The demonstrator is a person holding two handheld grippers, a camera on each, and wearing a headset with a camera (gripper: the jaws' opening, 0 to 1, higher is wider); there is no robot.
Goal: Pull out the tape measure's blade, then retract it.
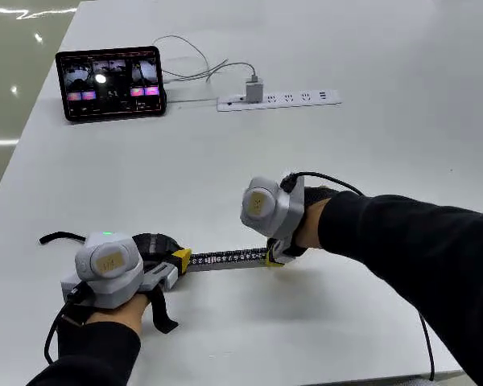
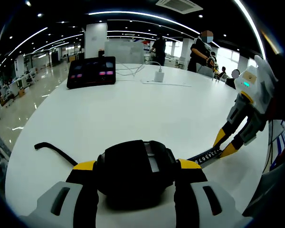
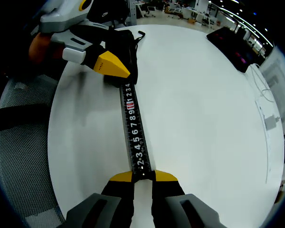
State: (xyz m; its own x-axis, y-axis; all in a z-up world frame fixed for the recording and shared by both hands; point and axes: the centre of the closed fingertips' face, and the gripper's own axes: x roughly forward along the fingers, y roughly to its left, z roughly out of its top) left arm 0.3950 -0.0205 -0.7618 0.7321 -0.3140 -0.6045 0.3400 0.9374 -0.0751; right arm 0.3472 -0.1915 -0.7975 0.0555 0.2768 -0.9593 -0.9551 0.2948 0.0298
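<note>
Now: right gripper (image 3: pixel 142 176) pinched shut on blade (image 3: pixel 133 133) tip. Blade runs straight ahead from its jaws to case (image 2: pixel 133 173), clamped between left gripper (image 1: pixel 177 259) jaws. Next move likely follows that line.

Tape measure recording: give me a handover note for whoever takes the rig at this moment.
The left gripper has its tongs shut on the tape measure case, which sits on the table.
The right gripper has its tongs shut on the blade tip.
Done: blade partly pulled out, lying along the table.
To do: extend further if wanted, then retract it.
</note>
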